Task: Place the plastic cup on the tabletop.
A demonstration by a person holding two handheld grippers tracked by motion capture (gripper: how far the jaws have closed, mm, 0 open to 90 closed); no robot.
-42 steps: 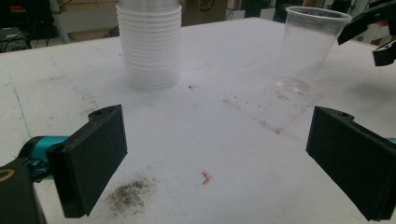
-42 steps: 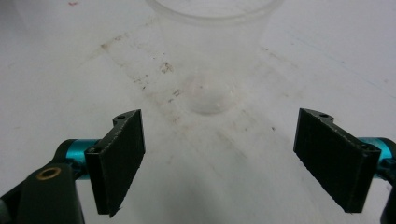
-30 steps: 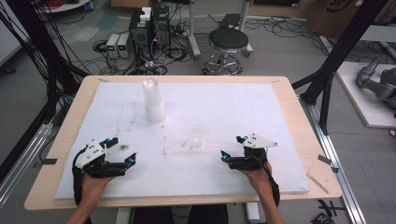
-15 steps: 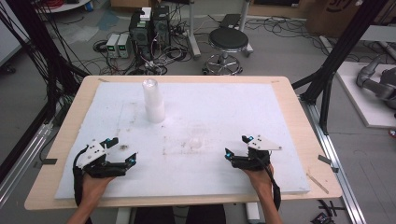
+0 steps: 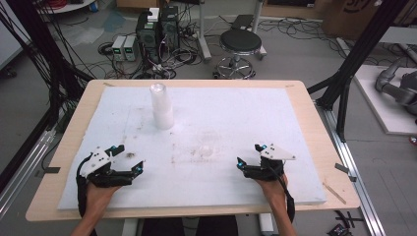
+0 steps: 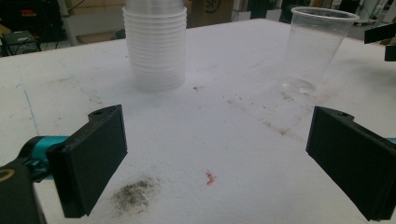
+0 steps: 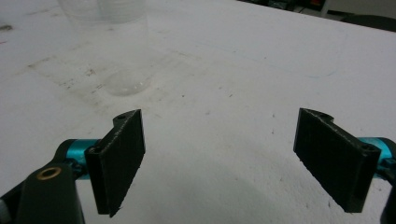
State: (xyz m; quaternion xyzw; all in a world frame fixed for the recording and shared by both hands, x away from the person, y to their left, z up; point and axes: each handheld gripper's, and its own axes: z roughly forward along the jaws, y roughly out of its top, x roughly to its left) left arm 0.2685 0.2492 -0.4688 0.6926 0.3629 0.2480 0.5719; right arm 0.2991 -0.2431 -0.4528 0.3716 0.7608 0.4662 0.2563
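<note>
My left gripper (image 5: 129,158) and right gripper (image 5: 248,154) gape wide, empty, single clear cup (image 5: 207,142) at twelve o'clock, cup stack (image 5: 162,105) beyond.

Single cup (image 6: 317,49): thin clear plastic, glossy and smooth. Stack of cups (image 6: 155,44): the same plastic, looking milky and translucent where the walls nest, with fine ribbed rims. Table (image 5: 314,123): pale wood with a smooth matt edge. White board (image 5: 255,113) covering it: matt and foam-like, slightly rough, marked with dark smudges and specks. Left gripper (image 6: 215,158) and right gripper (image 7: 217,154): jaw pads of matt black plastic with a faint layered grain, carried on glossy teal metal-looking fittings. Stool (image 5: 240,42): black matt seat, shiny metal base.
</note>
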